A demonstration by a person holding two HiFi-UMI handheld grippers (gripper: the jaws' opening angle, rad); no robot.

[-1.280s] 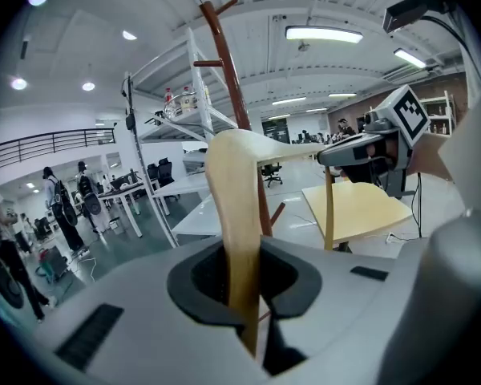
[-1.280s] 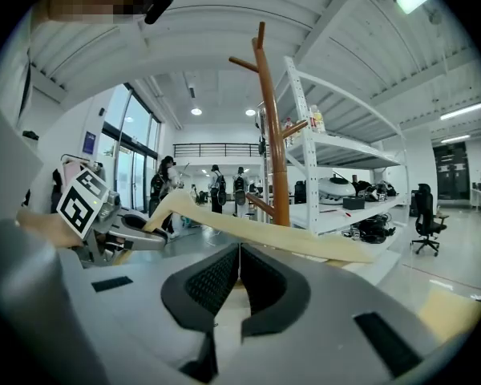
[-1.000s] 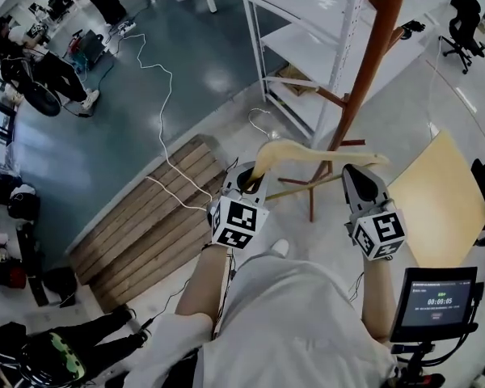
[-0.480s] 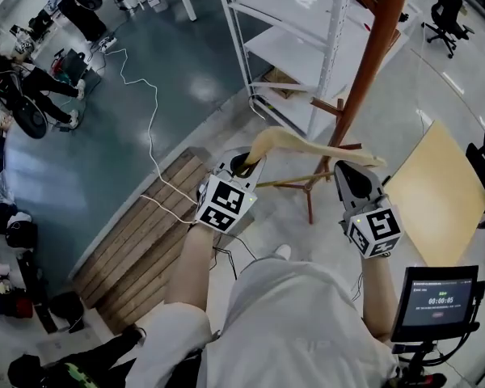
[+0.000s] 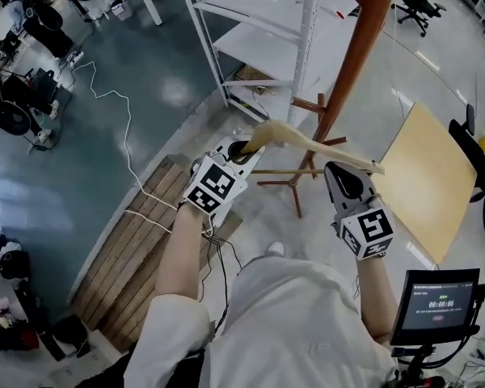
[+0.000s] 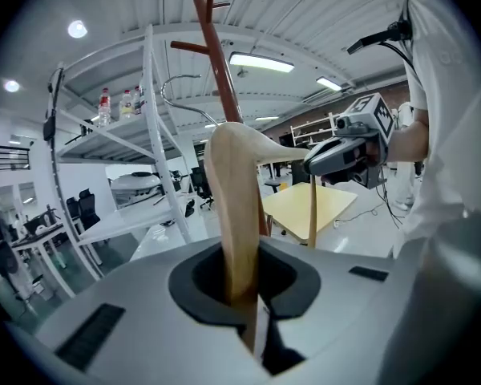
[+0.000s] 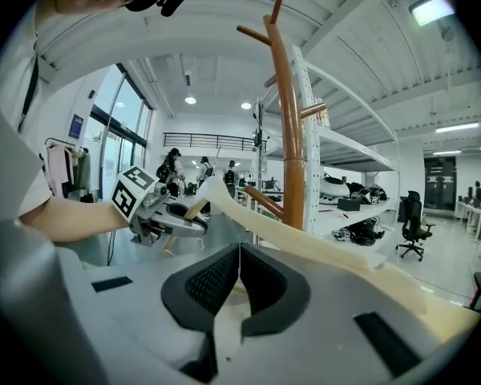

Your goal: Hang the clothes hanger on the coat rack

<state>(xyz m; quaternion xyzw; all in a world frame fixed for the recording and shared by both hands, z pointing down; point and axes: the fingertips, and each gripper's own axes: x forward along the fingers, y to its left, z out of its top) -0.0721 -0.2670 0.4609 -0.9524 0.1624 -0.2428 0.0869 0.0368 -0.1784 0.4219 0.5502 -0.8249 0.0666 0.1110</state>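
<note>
A pale wooden clothes hanger [image 5: 307,142] hangs between my two grippers, just in front of the brown coat rack pole [image 5: 364,47]. My left gripper [image 5: 241,153] is shut on the hanger's left arm [image 6: 232,215], which rises out of the jaws. Its metal hook [image 6: 172,87] shows beside the rack's pole [image 6: 216,62]. My right gripper [image 5: 345,178] sits at the hanger's right end, its jaws closed on the thin lower bar. There the hanger's arm [image 7: 321,251] runs across above the right gripper [image 7: 239,283]. The rack's pegs [image 7: 252,32] stand high overhead.
A white metal shelf unit [image 5: 259,23] stands just behind the rack. The rack's legs [image 5: 307,148] spread on the floor below the hanger. A yellow board [image 5: 424,176] lies to the right, wooden slats [image 5: 137,249] and a white cable [image 5: 125,144] to the left, and a screen [image 5: 436,301] at lower right.
Both grippers have carried the hanger toward the rack pole. The left end has swung further and the hanger has tilted. Both grips are unchanged.
</note>
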